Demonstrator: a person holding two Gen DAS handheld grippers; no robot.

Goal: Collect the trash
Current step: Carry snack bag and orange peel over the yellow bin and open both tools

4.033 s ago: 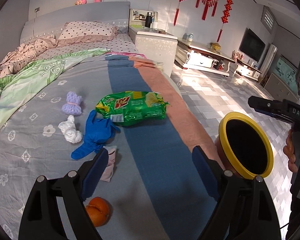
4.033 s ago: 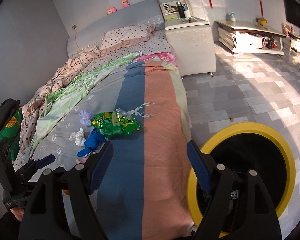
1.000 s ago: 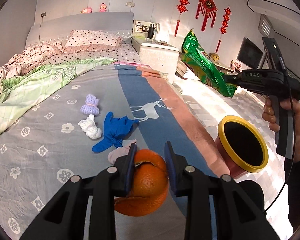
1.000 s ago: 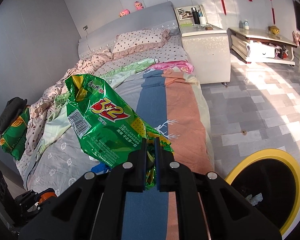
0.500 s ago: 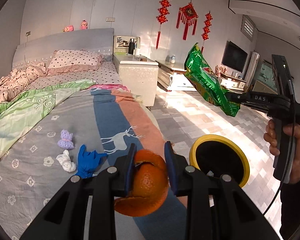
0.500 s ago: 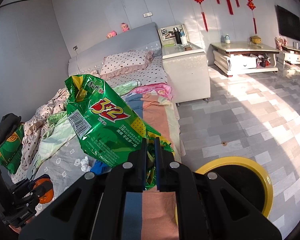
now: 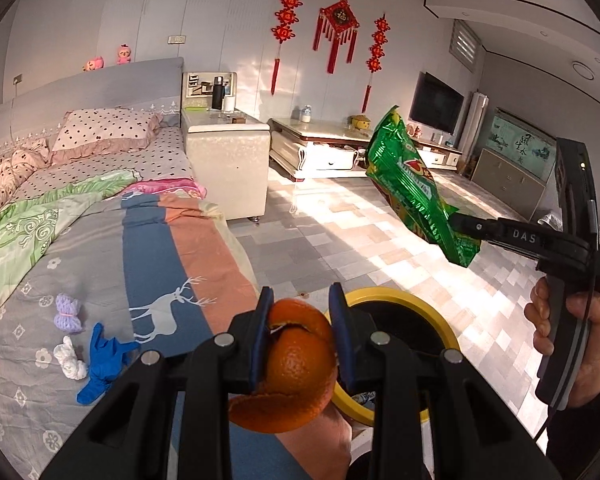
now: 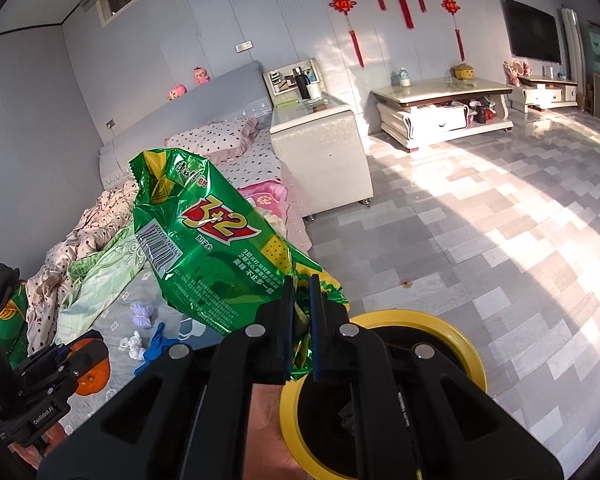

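My left gripper (image 7: 300,312) is shut on an orange peel (image 7: 296,364) and holds it in the air beside the bed's edge, just left of the yellow-rimmed trash bin (image 7: 440,320) on the floor. My right gripper (image 8: 300,296) is shut on a green snack bag (image 8: 212,248), held up above the same bin (image 8: 452,340). The bag also shows in the left wrist view (image 7: 412,188), with the right gripper (image 7: 456,220) behind it. On the bed lie a blue glove (image 7: 104,356), a white wad (image 7: 70,360) and a purple yarn bow (image 7: 68,314).
The bed (image 7: 40,380) with a grey, blue and pink cover fills the left. A white nightstand (image 7: 228,164) stands at its head. A low white TV cabinet (image 8: 444,116) lines the far wall. The tiled floor (image 8: 480,240) spreads to the right.
Both grippers have swung right, away from the bed and toward the bin. The orange peel and the green bag stay gripped. The bin sits closer under both grippers.
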